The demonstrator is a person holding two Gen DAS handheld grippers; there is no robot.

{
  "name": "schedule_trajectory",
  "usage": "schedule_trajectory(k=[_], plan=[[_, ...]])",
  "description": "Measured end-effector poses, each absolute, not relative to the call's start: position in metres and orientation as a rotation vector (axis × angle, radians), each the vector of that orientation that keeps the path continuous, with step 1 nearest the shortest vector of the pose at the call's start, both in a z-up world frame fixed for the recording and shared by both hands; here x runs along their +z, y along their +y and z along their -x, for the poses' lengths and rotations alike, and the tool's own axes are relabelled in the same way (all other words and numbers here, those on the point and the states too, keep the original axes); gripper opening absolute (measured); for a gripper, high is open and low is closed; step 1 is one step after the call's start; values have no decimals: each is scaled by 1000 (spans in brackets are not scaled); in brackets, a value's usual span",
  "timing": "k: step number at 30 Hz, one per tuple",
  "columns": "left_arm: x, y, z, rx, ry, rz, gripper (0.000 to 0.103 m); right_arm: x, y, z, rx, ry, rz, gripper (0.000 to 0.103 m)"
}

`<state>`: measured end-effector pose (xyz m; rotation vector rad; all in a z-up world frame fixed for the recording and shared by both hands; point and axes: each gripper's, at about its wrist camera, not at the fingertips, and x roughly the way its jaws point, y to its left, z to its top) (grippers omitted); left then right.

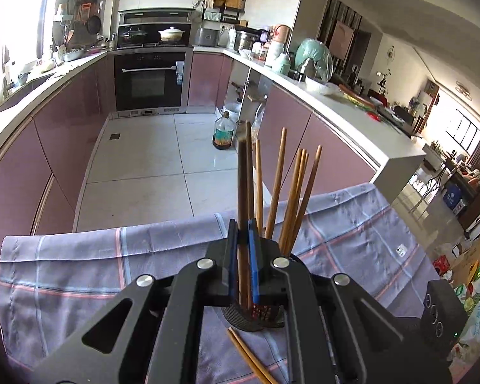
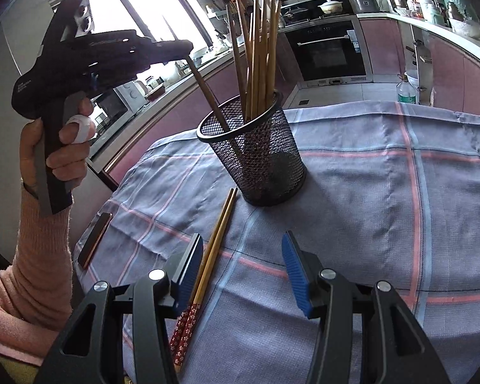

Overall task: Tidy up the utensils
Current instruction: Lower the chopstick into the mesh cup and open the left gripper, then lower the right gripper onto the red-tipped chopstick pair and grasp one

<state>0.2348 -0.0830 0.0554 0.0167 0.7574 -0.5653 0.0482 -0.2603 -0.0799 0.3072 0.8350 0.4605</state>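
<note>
A black mesh cup (image 2: 259,156) stands on the checked cloth (image 2: 384,198) and holds several wooden chopsticks (image 2: 259,54). My left gripper (image 1: 243,256) is shut on a dark brown chopstick pair (image 1: 244,176), whose lower ends reach into the cup (image 1: 256,318). From the right wrist view the left gripper (image 2: 184,48) is up and left of the cup, with the dark pair (image 2: 208,92) slanting down into it. My right gripper (image 2: 243,272) is open and low over the cloth. A chopstick pair with red patterned ends (image 2: 208,265) lies on the cloth by its left finger (image 2: 188,272); it also shows in the left wrist view (image 1: 249,356).
A dark phone (image 2: 94,240) lies at the cloth's left edge. The table's far edge drops to a tiled floor (image 1: 144,160) with a bottle (image 1: 223,131). Kitchen counters (image 1: 320,96) and an oven (image 1: 148,80) stand beyond. A black box (image 1: 441,313) sits at the right.
</note>
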Motion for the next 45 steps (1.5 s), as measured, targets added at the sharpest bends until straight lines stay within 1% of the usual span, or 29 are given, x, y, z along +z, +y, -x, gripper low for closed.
schedule_trajectory(k=[4, 5, 7, 10, 12, 13, 17, 20, 23, 25, 27, 33, 40, 45], plan=[[48, -77, -241, -517, 749, -5, 15, -81, -251, -50, 477, 850, -282, 52], [47, -77, -239, -515, 744, -3, 19, -82, -248, -51, 484, 856, -275, 52], [46, -71, -235, -494, 726, -11, 20, -83, -242, -52, 494, 866, -259, 52], [44, -64, -223, -503, 706, -16, 24, -87, -233, -55, 509, 883, -236, 52], [41, -56, -212, -519, 693, -8, 29, -89, -227, -57, 518, 895, -228, 52], [38, -54, -205, -518, 690, -8, 29, -90, -224, -58, 525, 900, -222, 52], [19, -38, -182, -519, 712, 4, 30, -94, -213, -61, 530, 923, -186, 50], [0, -26, -167, -524, 746, 18, 30, -97, -206, -62, 530, 940, -153, 40], [-24, -8, -154, -534, 792, 60, 30, -101, -200, -66, 528, 956, -137, 34], [-37, -2, -147, -535, 818, 79, 30, -103, -198, -68, 523, 968, -130, 32], [-50, 1, -141, -545, 847, 92, 30, -105, -194, -70, 520, 974, -120, 27], [-73, 15, -128, -528, 878, 114, 30, -113, -186, -78, 490, 1003, -91, 23], [-78, 16, -129, -535, 900, 124, 30, -112, -179, -81, 457, 1011, -45, 22], [-78, 14, -125, -543, 896, 117, 30, -110, -165, -89, 446, 1021, 14, 19]])
